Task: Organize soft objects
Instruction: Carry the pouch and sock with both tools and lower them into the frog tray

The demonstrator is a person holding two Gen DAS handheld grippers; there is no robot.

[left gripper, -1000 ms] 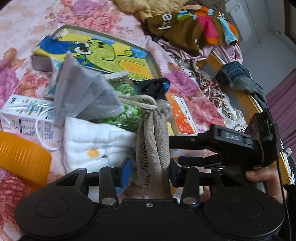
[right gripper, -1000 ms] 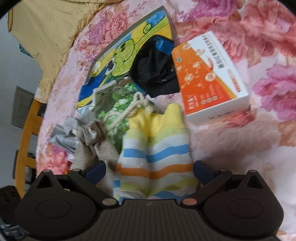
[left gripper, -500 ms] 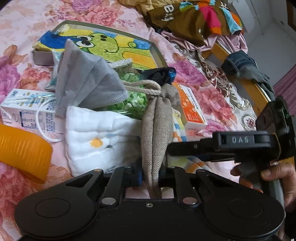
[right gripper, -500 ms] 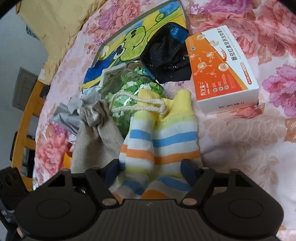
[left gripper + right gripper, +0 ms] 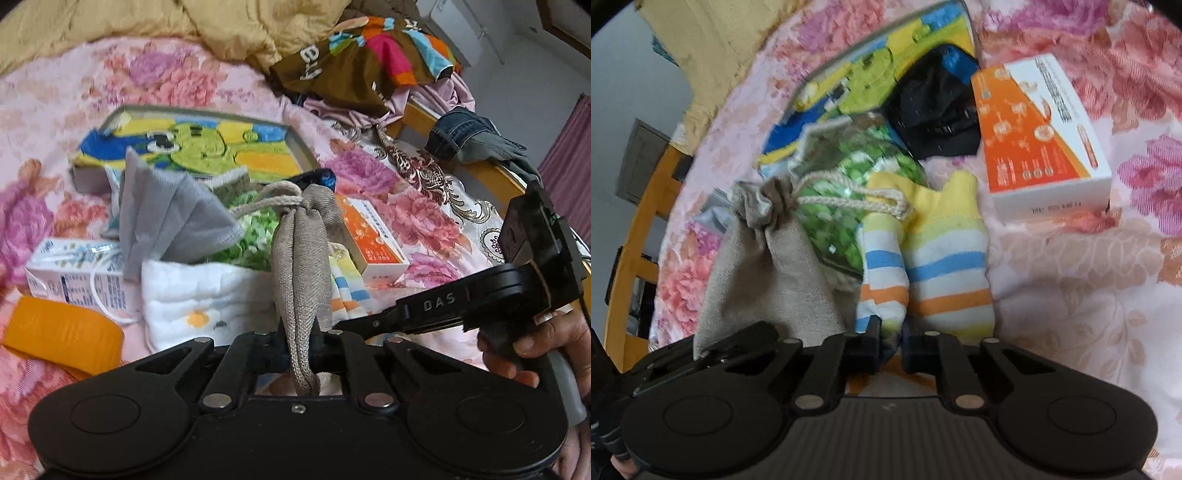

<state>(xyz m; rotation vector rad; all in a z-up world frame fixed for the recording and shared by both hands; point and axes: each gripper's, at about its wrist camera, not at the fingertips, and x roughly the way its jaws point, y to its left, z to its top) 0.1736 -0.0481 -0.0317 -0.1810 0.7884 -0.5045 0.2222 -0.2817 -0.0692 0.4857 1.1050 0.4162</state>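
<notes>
My left gripper (image 5: 300, 354) is shut on the bottom of a beige drawstring pouch (image 5: 301, 254), which stands lifted above the bed; the pouch also shows in the right wrist view (image 5: 768, 266). My right gripper (image 5: 889, 350) is shut on the toe end of a pair of striped yellow, blue and orange socks (image 5: 934, 273); the socks show in the left wrist view (image 5: 347, 284). A grey cloth (image 5: 166, 218), a white padded cloth (image 5: 207, 302) and a black sock (image 5: 934, 110) lie in the pile.
A cartoon frog picture box (image 5: 192, 147), an orange and white carton (image 5: 1041, 136), a milk carton (image 5: 74, 273), a green patterned packet (image 5: 849, 192) and an orange band (image 5: 62, 336) lie on the floral bedspread (image 5: 1089, 280). Clothes (image 5: 362, 59) are heaped at the far edge.
Both grippers have closed: the left on the pouch, the right on the striped socks. The pouch has risen off the pile and the socks have bunched between the right fingers.
</notes>
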